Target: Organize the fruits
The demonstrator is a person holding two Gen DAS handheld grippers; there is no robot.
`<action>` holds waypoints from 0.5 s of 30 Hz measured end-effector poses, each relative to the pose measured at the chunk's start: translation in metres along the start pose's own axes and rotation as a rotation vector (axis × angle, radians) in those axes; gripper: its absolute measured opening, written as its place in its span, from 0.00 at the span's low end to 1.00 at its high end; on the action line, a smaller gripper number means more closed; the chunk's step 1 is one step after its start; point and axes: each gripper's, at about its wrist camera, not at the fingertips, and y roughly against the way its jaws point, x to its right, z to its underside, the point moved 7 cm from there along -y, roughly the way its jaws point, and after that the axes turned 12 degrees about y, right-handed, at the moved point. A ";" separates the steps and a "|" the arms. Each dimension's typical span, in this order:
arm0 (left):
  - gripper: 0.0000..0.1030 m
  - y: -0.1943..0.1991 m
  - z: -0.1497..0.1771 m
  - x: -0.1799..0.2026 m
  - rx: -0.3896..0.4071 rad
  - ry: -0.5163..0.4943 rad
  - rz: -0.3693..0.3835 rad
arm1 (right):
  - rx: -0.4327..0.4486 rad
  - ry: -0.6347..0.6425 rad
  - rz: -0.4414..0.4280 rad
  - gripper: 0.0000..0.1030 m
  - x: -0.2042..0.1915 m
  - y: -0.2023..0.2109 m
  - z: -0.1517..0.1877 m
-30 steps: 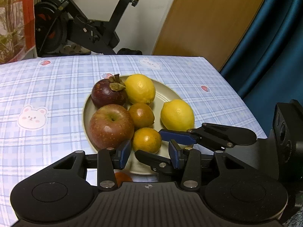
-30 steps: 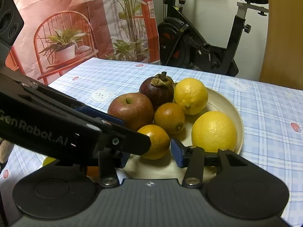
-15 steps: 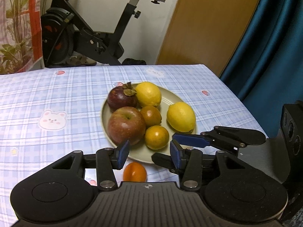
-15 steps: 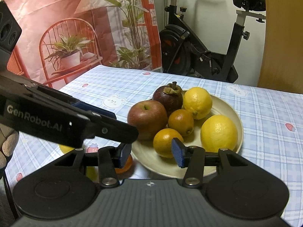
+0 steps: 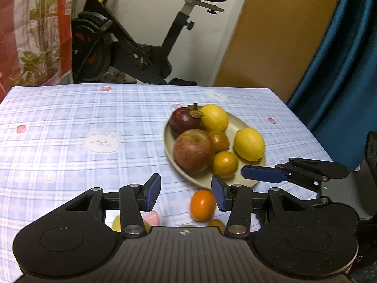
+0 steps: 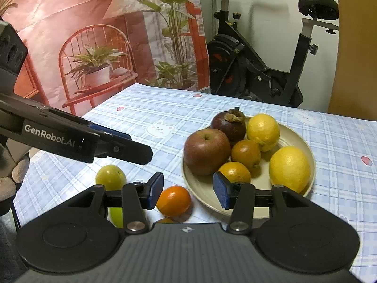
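Blue-checked cloth with little bear faces covers the surface under both my tools. Nearest me, my left fingers stand apart with nothing between them, and my right fingers are spread the same way, empty too. Just beyond my tips an orange kumquat lies loose on the cloth, beside the near rim of the plate but apart from it. A second orange fruit peeks out below it, mostly hidden by my right tool. To the left sit two green fruits, one round and clear, the other half covered by my fingers' frame. On the plate, a small orange is closest, then a red apple touching a darker orange, with a big lemon on the right. Farther back a mangosteen leans against a second lemon. Behind the surface stand an exercise bike and a printed plant backdrop.
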 end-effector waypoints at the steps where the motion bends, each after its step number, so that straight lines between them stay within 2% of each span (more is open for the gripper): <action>1: 0.49 0.002 0.000 -0.002 0.002 0.003 -0.003 | 0.001 0.002 -0.001 0.49 -0.002 0.000 -0.001; 15: 0.49 0.017 0.006 -0.037 0.016 0.040 -0.038 | -0.009 0.022 -0.008 0.49 -0.013 -0.004 -0.004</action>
